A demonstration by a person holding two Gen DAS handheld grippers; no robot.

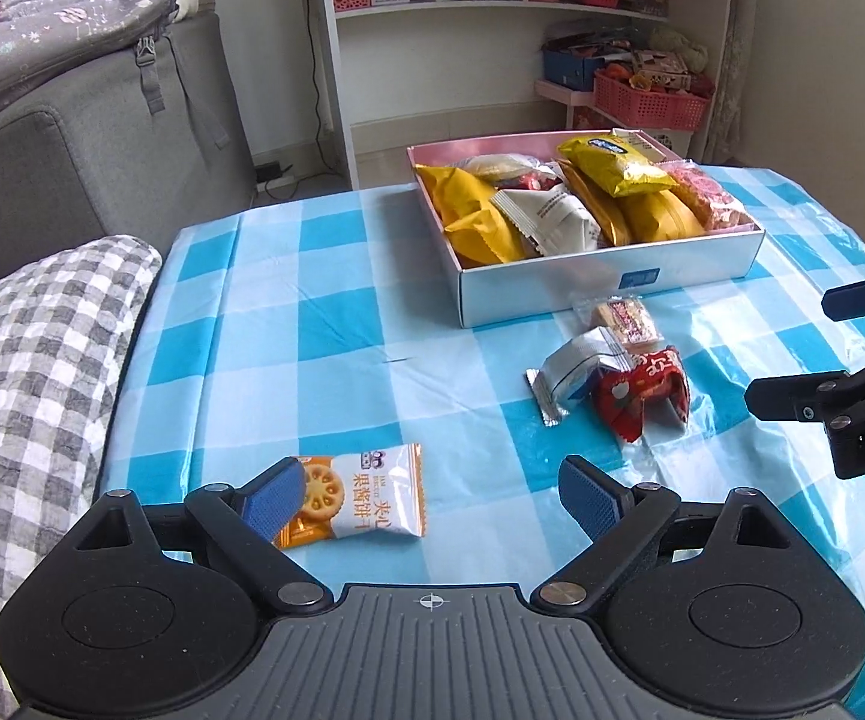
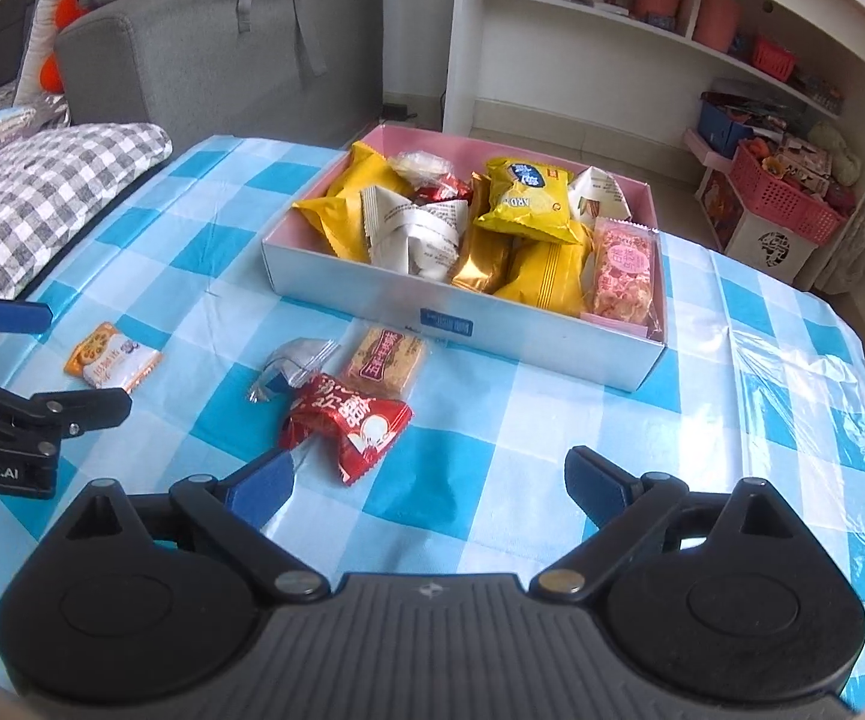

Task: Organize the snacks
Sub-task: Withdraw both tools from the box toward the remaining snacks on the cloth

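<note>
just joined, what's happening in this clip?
A person with handheld tongs in each hand is sorting snacks into the white box on the checked tablecloth. The box already holds many packets. Four remain on the table: the cookie packet lying beside the left tongs, plus the red packet, silver packet and brown bar, clustered in front of the right tongs. Both tongs are open and hold nothing.

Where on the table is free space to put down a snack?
Bare cloth lies left of the box, beyond the biscuit packet. It is crowded before the box, where the red packet and others lie.
</note>
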